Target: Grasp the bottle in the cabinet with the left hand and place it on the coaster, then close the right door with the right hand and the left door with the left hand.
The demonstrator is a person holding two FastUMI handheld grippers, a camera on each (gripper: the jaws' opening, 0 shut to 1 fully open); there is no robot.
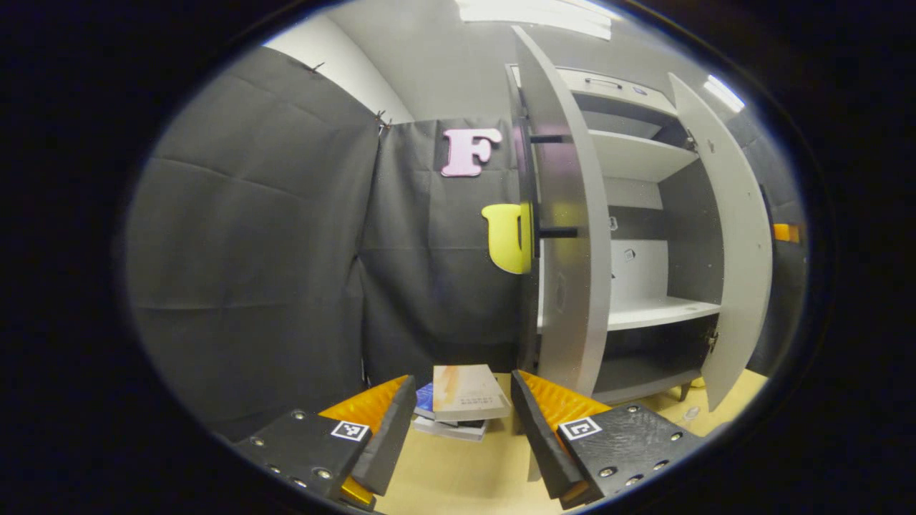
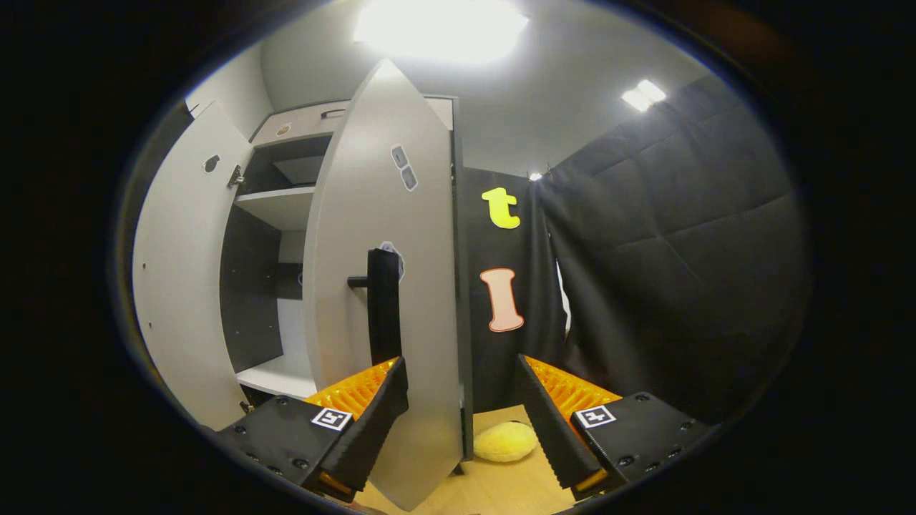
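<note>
Both cabinet doors, left door [image 1: 569, 236] and right door [image 2: 386, 286], stand open; left gripper [image 1: 464, 422] and right gripper [image 2: 461, 415] gape empty, closing remains.

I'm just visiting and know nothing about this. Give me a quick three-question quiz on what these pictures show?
1. True or false: both cabinet doors stand open.
2. What lies on the table between the left gripper's fingers in its view: A) books, B) a cup, C) a plate?
3. Fill in: in the right gripper view, the right door's handle is coloured ____.

Key: 1 true. 2 A. 3 black.
</note>
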